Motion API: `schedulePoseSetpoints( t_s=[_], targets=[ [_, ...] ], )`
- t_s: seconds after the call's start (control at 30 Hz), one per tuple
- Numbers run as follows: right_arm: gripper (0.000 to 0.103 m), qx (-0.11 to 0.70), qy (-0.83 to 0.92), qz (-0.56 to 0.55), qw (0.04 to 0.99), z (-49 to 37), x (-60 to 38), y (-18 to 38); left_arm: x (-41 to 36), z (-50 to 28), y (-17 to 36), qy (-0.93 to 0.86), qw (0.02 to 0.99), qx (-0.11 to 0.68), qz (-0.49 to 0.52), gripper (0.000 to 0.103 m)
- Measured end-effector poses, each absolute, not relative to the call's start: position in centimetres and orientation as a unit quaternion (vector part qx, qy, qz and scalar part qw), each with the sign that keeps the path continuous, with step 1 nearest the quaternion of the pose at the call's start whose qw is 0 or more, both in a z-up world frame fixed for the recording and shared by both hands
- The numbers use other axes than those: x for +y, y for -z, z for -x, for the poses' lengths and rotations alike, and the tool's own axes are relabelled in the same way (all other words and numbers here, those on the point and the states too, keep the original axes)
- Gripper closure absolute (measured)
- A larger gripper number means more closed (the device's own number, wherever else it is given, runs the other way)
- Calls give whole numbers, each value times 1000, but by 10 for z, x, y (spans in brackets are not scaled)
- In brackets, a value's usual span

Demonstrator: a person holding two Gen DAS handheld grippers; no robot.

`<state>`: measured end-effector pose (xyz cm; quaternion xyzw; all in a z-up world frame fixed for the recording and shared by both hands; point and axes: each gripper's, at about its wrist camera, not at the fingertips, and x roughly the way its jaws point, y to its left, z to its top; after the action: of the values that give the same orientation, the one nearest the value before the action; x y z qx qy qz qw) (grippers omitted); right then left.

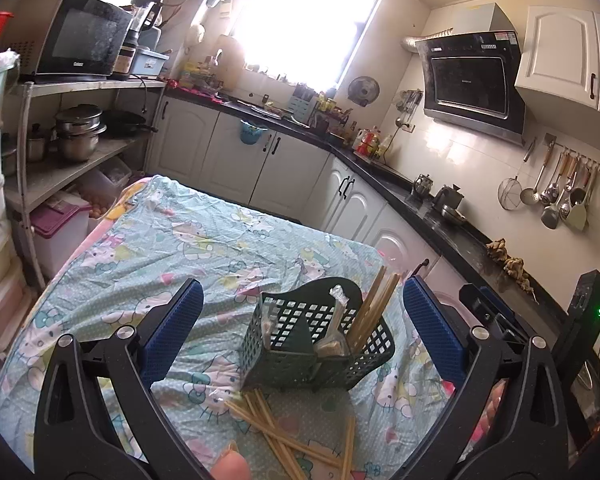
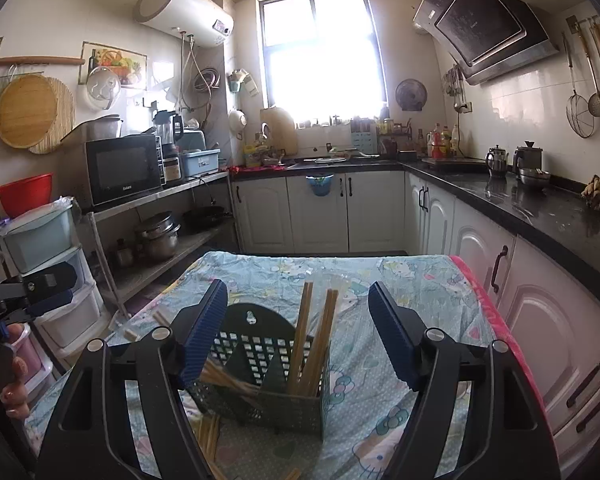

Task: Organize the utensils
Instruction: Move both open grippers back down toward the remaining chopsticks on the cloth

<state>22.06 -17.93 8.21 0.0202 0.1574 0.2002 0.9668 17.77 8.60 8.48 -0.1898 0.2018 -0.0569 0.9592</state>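
A dark green mesh utensil holder (image 1: 316,344) stands on the table's cartoon-print cloth (image 1: 204,240). Several wooden chopsticks (image 1: 374,308) stand in its right compartment, and a metal-handled utensil (image 1: 338,320) leans in the middle one. More loose chopsticks (image 1: 284,432) lie on the cloth in front of it. My left gripper (image 1: 300,320) is open and empty, its jaws either side of the holder. In the right wrist view the holder (image 2: 268,376) sits between the jaws of my open, empty right gripper (image 2: 298,320), with upright chopsticks (image 2: 314,340) inside and loose chopsticks (image 2: 208,436) beside it.
White cabinets (image 2: 320,212) under a black countertop (image 2: 540,200) run behind and right of the table. A metal shelf with a microwave (image 2: 124,168) and pots (image 2: 160,236) stands on the left. Plastic drawers (image 2: 48,264) sit at the near left.
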Motion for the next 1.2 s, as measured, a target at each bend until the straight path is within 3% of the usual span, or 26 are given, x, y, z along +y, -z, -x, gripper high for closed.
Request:
schedulePoseSetpoints(
  t_s=[1.2],
  targets=[
    [31,227,-220,29,948,-176,-158,-36,98,-152,-22,20,943,273,191,11]
  ],
)
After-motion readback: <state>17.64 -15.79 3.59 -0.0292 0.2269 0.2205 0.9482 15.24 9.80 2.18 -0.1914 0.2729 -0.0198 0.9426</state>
